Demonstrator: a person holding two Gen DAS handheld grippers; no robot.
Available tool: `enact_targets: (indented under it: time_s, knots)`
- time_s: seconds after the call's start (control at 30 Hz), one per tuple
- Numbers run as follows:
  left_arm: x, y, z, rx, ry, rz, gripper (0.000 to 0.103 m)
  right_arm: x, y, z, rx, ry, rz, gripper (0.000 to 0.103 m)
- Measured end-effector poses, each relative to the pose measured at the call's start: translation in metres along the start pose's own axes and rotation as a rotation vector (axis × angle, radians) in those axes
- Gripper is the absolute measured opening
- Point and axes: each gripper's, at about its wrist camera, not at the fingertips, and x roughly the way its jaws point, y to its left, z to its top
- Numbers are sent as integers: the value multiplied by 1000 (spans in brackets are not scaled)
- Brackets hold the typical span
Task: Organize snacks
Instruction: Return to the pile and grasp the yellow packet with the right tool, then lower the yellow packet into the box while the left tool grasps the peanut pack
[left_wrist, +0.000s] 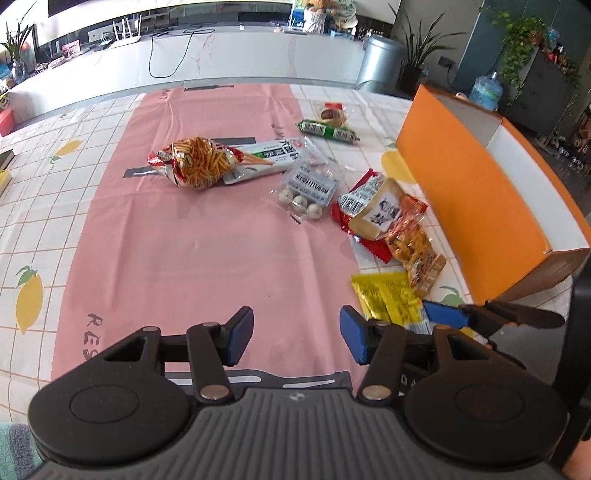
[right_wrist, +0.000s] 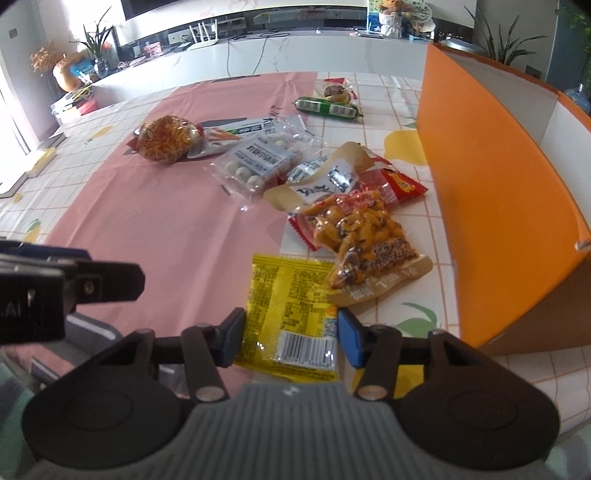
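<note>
The left gripper (left_wrist: 296, 341) hung with its jaws standing apart over bare pink cloth (left_wrist: 207, 251), nothing between them; the right gripper (right_wrist: 290, 338) straddled the near end of a yellow packet (right_wrist: 295, 310), its blue pads just beside the packet's two edges, though whether they actually pressed on it was hard to judge from this angle. The packet lay flat on the desk (right_wrist: 417, 92), near its right side, half on the pink cloth and half on the lemon-print covering; touching its far corner sat a clear bag of glazed peanuts (right_wrist: 354, 229), overlapping a red wrapper (right_wrist: 402, 184) and a beige pouch (right_wrist: 317, 184). Farther toward the middle of the desk lay a clear pack of white balls (right_wrist: 255, 162), and beyond it a bag of orange sticks (right_wrist: 166, 144) resting against a long white-and-green pack (right_wrist: 240, 134). Near the far edge lay a green sausage (right_wrist: 328, 107) with a small wrapped cake (right_wrist: 336, 92) just behind it. An orange box (right_wrist: 498, 177) stood open along the right edge of the desk, its long wall just beside the peanut bag.
</note>
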Motion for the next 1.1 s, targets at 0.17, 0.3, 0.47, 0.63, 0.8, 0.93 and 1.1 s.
enact_targets:
  time_s: [0.17,0.3,0.47,0.63,0.8,0.93,1.1]
  knots:
    - [-13,3,3,-45,-8,-86,63,-28,4,-2,-31,-28,36,51]
    - [-27,-2,13,-43,-45,-117,63,-61,5,5,-76,-87,47,51]
    - [-36,-9,25,-34,-61,-146,63,-92,-2,20,-97,-147,37,51]
    - [-34,-21,30,7,-42,-150,63,-118,-24,30,-76,-209,-6,51]
    - [-19,-37,29,15,4,-202,77,-139,-64,41,11,-254,-43,51]
    - [8,-46,27,-44,61,-254,79,-151,-103,46,67,-288,-126,51]
    - [47,-54,25,-160,116,-326,74,-141,-144,49,120,-244,-194,51]
